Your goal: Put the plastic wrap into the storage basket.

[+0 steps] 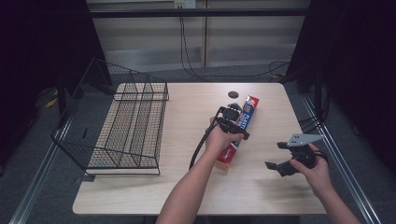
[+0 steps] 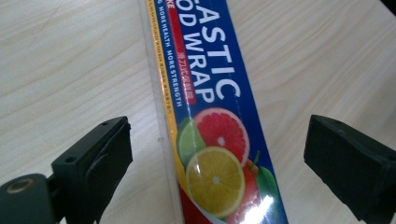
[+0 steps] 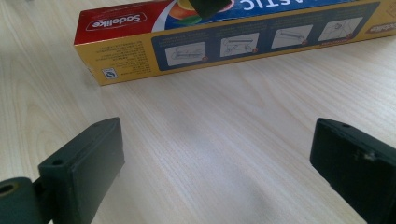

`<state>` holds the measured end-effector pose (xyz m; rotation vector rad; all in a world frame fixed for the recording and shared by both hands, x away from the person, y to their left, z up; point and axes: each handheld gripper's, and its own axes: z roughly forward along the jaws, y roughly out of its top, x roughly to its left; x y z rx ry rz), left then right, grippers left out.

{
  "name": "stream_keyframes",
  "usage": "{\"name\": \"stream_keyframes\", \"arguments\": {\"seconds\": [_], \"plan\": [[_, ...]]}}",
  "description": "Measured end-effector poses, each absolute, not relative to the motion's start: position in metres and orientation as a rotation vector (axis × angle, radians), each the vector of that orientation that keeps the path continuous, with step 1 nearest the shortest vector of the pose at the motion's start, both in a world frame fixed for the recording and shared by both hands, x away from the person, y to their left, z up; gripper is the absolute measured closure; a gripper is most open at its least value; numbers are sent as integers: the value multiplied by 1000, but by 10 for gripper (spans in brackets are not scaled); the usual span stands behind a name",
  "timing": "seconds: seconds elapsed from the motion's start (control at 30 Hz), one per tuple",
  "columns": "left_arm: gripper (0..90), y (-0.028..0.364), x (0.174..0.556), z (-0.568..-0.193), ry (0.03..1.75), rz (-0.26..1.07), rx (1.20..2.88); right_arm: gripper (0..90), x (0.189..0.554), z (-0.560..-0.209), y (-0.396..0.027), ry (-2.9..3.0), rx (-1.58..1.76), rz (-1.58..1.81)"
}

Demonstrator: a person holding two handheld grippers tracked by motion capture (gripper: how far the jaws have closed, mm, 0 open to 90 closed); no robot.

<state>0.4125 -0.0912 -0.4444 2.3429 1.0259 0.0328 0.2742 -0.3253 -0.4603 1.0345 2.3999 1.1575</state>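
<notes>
A long box of plastic food wrap (image 1: 251, 108), blue and red with citrus fruit printed on it, lies flat on the wooden table (image 1: 187, 186), running from near the middle toward the far side. My left gripper (image 1: 232, 122) hovers over the box's middle. In the left gripper view the box (image 2: 210, 116) lies between the wide-apart jaws of the left gripper (image 2: 217, 158), with a gap on each side. My right gripper (image 1: 275, 155) is held to the right of the box, open over bare wood. The right gripper view shows the box's yellow side (image 3: 224, 42) beyond the right gripper (image 3: 215, 163).
A black wire rack (image 1: 126, 130) stands on the table's left part, reaching past its left edge. A small black round object (image 1: 233, 94) sits near the far edge behind the box. Bare wood lies in front of both hands and between box and rack.
</notes>
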Motion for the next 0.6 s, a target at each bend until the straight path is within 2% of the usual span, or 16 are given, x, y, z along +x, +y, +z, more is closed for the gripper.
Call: {"name": "stream_keyframes", "arguments": {"seconds": [0.4,0.57,0.6], "plan": [[131,-101,421,-455,1069,70,2338,27,275,-459,-327,2390,1031,1163],[182,-105,423,-458,1085,85,2347,27,275,-459,-327,2381,1036,1165],[221,-107,425,-460,1082,72,2362,27,275,-459,-328,2382,1034,1166]]}}
